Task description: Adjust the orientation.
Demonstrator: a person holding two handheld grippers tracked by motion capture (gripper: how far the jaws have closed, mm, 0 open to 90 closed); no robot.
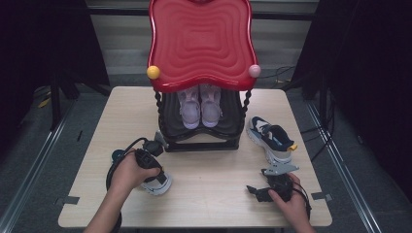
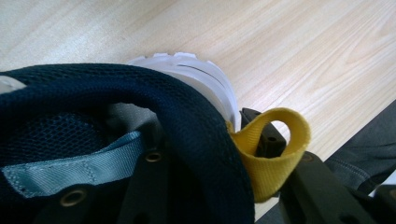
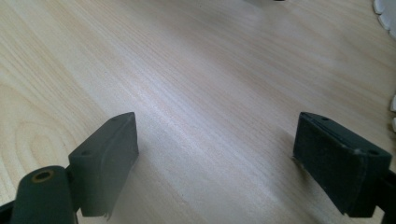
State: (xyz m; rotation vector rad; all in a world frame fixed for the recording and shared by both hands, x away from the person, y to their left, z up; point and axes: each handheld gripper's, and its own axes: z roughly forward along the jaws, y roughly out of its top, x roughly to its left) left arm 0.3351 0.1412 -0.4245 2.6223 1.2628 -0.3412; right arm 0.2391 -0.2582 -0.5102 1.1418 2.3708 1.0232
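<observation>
On the pale wooden worktop (image 1: 209,189), near its front-left corner, sits the navy mesh sneaker with white sole (image 1: 158,183) — your left gripper (image 2: 205,154) is clamped on its heel collar beside the yellow pull loop (image 2: 271,149). Your right gripper (image 3: 217,158) rests near the front-right corner — jaws spread, empty.

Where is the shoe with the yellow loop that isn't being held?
In the high view, that dark blue shoe sits on the table's right side, beside the black and red shoe rack, just beyond the right tool.
</observation>
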